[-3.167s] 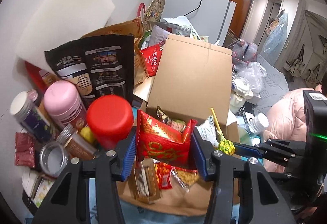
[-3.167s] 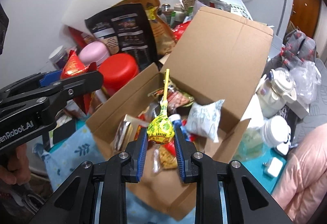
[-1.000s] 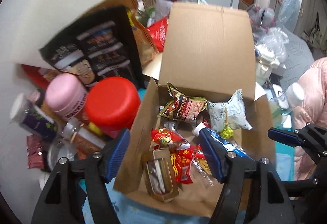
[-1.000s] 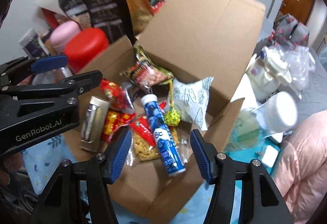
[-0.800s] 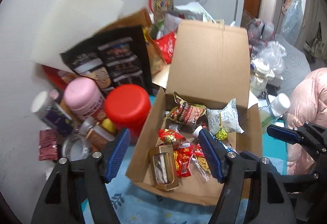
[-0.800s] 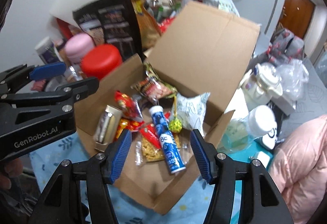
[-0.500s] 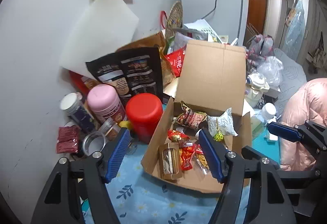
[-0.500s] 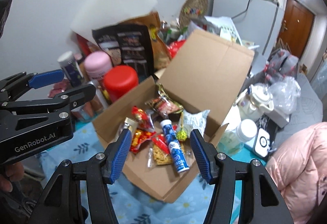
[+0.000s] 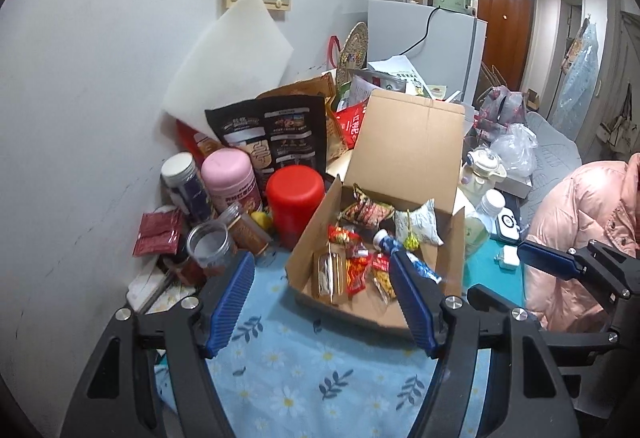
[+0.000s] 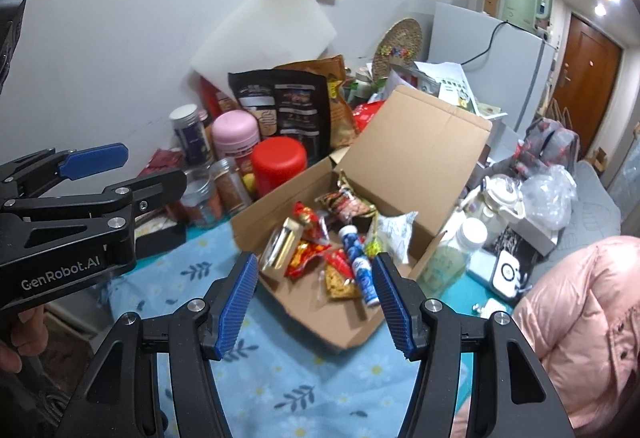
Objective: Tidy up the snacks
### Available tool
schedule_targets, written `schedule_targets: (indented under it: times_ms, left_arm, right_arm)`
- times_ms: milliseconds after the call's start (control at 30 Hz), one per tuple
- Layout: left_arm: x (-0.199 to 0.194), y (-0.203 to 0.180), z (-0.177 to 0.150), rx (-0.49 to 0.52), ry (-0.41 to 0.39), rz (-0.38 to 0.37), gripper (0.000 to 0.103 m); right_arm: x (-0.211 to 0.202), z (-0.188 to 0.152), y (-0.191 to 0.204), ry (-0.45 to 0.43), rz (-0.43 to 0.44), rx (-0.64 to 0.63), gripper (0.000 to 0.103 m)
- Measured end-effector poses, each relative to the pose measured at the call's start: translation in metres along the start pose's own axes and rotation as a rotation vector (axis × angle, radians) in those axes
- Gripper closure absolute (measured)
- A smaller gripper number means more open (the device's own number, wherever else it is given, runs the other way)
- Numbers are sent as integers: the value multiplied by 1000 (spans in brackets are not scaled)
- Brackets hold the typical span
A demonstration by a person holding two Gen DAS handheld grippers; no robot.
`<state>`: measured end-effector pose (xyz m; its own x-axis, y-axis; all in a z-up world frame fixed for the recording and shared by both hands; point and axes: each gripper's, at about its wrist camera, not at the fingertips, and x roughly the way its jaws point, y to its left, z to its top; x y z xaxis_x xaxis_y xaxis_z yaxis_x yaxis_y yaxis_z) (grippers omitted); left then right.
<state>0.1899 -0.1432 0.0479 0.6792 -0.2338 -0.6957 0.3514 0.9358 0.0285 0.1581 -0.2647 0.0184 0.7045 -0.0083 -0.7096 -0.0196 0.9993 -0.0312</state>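
- Cardboard box (image 10: 424, 158): plain brown.
- Tablecloth (image 10: 280, 370): light blue with white daisies and dark blue leaf sprigs.
- Jar (image 10: 279, 162): solid red.
- Canister (image 10: 235, 136): pink.
- Tube (image 10: 357, 258): blue and white.
- Lollipop (image 10: 371, 247): yellow-green wrapper.
- Gripper fingers (image 10: 236, 290): ribbed blue pads on black arms.

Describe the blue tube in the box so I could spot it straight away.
Find the open cardboard box on the flowered blue cloth. Among the snack packets lies the blue tube with a white cap, beside a white pouch. It is the only long, round, blue thing there.
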Motion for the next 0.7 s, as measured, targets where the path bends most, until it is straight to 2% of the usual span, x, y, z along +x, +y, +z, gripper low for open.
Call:
schedule_targets:
  times_ms: [200,700]
  left_arm:
    - [-20,-3,-25,-3,4,27,33]
    - [-46,-10,-73,-43,17,34,34]
  right_arm:
    - [-16,-22,8,-8,10,-19,43]
    - [-45,-63,14,-40,12,7,43]
